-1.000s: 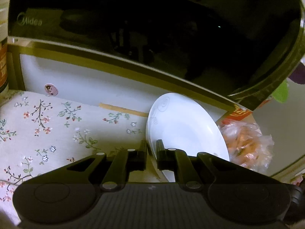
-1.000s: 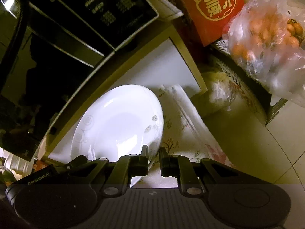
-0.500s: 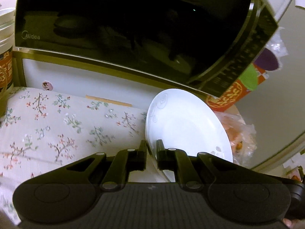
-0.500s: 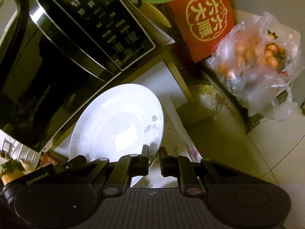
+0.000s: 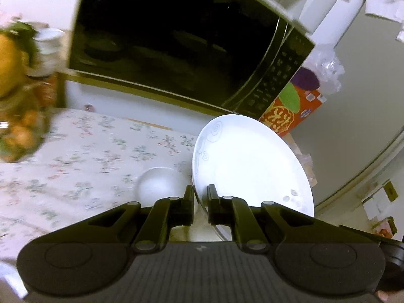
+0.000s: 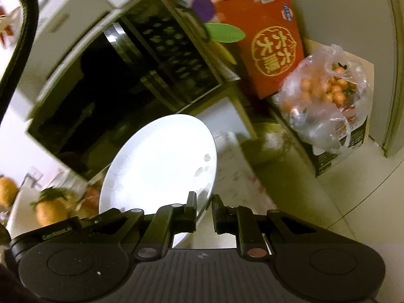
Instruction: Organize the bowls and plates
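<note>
A floral-print tablecloth (image 5: 83, 156) covers the surface ahead of the two hand-held grippers, and behind it a black glass-fronted microwave oven (image 5: 176, 38) sits on a pale shelf. The white round plate with faint grey swirl marks (image 5: 250, 166) is held tilted on edge above the cloth, its lower rim nipped by both tools: the left gripper (image 5: 200, 202) is pinched tight on the rim, and the right gripper (image 6: 204, 208) grips the opposite edge of the same plate (image 6: 161, 161) with its fingers nearly together. Both tools point downward at a slant. Just beyond the left gripper's left finger a small white round bowl (image 5: 157, 185) rests on the cloth. Far left of it stand blurred orange fruits with green leaves (image 5: 15, 58). Beyond the right gripper, to its right, lie a red cardboard box printed with gold Chinese characters (image 6: 267, 40) and a clear plastic bag of small oranges (image 6: 325, 101). "GenRobot.AI" shows on the right gripper's body.
</note>
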Demonstrator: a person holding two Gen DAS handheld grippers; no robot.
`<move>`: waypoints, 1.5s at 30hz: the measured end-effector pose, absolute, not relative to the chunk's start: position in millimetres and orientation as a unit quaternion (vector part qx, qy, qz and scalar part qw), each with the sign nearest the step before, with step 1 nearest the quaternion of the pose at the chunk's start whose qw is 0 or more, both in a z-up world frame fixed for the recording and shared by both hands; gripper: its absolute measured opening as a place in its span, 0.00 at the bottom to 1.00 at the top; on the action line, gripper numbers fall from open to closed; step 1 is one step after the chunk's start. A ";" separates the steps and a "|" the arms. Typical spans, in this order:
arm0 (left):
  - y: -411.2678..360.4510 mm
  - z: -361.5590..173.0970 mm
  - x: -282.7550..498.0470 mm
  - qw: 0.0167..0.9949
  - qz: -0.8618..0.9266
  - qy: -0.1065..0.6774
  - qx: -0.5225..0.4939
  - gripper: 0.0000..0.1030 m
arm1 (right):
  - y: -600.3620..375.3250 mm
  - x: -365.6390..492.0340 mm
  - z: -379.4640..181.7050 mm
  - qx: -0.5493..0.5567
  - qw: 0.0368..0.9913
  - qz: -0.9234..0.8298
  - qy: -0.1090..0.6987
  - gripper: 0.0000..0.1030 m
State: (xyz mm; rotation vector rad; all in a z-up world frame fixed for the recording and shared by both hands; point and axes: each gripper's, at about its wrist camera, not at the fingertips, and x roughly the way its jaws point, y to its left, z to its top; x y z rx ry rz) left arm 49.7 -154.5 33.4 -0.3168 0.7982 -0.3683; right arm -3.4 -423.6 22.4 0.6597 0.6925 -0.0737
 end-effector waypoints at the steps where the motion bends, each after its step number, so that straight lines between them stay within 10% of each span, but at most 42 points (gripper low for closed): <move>1: -145.1 35.4 39.5 0.895 -0.171 0.381 -0.154 0.08 | -422.6 -13.5 21.0 0.317 0.888 -0.027 0.331 0.12; 45: 47.9 -11.0 -80.1 0.889 -0.012 0.427 -0.164 0.08 | -226.7 -63.5 -45.6 0.188 0.853 0.147 0.464 0.14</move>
